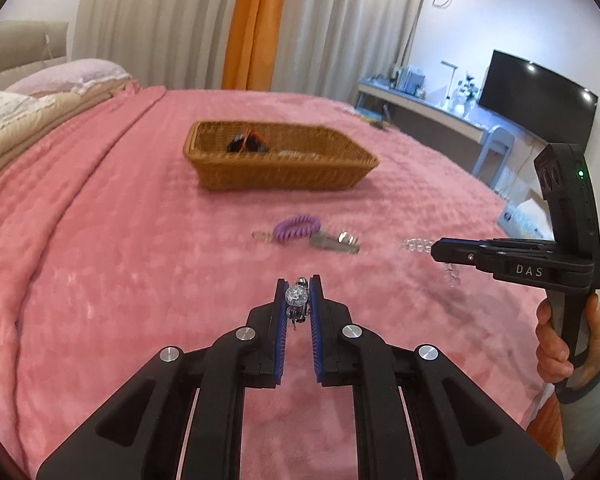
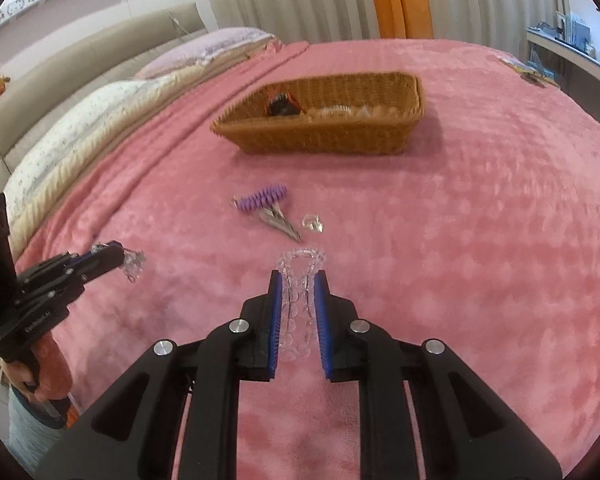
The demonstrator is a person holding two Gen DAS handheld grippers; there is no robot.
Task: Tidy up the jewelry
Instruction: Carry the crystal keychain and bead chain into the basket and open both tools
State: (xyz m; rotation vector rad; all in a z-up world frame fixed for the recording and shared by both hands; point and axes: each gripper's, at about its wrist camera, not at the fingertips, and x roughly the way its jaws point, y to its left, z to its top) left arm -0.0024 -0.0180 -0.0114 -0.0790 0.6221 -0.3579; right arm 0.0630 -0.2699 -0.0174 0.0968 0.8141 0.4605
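Left gripper (image 1: 298, 294) clamped on a crackle-glass bead trinket (image 1: 296, 296), held above the pink blanket (image 1: 120, 260). Right gripper (image 2: 298, 292) clamped on a clear bead bracelet (image 2: 300, 276). Ahead of both tips: purple coil hair tie (image 2: 262, 199), metal clip (image 2: 281, 222), then wicker basket (image 2: 324, 136) further out.

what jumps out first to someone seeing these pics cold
The pink blanket fills both views, with a wicker basket out in the middle already holding a few pieces. Nearer, each claw is shut on something sparkly: the left claw pinches a crystal bead piece, the right claw a clear bead bracelet. A purple coil hair tie lies between them and the basket.
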